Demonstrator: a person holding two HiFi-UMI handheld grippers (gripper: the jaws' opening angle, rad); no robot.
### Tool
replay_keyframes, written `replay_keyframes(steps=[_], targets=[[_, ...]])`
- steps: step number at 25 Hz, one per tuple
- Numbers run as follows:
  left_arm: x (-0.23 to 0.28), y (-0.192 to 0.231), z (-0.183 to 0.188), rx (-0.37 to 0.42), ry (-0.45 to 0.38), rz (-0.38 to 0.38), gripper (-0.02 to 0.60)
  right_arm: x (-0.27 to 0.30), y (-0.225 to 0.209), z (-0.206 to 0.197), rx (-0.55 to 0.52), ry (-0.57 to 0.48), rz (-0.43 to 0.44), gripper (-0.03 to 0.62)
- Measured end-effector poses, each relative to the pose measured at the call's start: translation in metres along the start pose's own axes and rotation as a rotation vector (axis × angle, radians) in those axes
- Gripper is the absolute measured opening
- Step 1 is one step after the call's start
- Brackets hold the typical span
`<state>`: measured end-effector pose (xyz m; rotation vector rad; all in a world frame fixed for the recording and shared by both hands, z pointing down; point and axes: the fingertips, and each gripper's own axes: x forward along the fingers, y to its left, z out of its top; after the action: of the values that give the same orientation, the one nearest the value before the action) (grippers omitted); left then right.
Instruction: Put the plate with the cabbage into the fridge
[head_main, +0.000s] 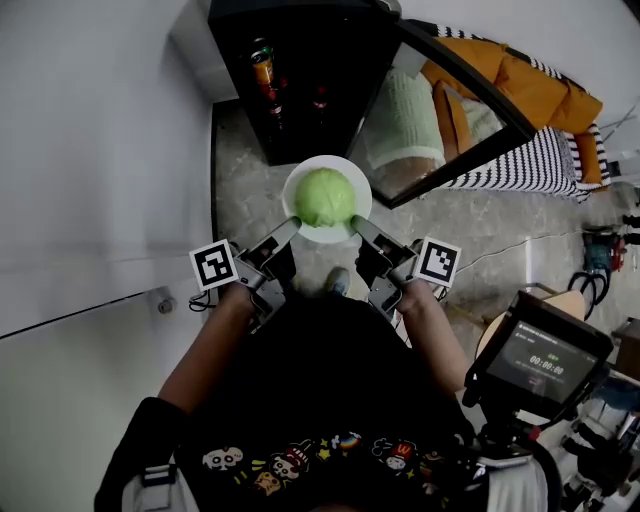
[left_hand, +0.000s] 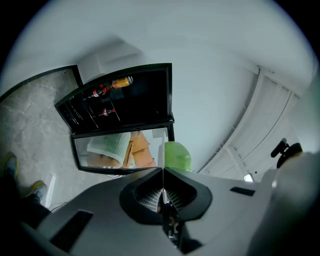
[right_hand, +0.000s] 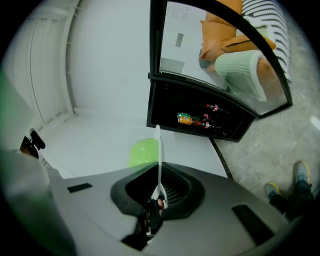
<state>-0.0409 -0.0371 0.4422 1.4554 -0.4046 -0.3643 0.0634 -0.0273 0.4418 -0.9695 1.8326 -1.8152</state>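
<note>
Fingers (head_main: 281, 238) of my left gripper (head_main: 291, 227) and of my right gripper (head_main: 359, 226) are pinched tight on opposite rims of the round white plate (head_main: 343, 165). It carries the pale green cabbage head (head_main: 325, 196), held above the speckled stone floor (head_main: 240, 190) just before the open black glass-door fridge (head_main: 300, 90).

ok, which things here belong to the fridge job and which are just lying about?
Job: plate, cabbage on it, open fridge, left gripper and right gripper, jaws of both shut on the plate's rim.
Lying about: drinks in the fridge, orange cushion, striped cover, screen unit.
</note>
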Motion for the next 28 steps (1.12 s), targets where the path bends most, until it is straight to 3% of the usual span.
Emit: replay_keyframes(steps=[28], targets=[[-0.0065, 0.0004, -0.0038, -0.002, -0.048, 0.001, 0.009, 0.002, 0.0016, -0.0031, -0.012, 0.055, 0.009, 0.02]])
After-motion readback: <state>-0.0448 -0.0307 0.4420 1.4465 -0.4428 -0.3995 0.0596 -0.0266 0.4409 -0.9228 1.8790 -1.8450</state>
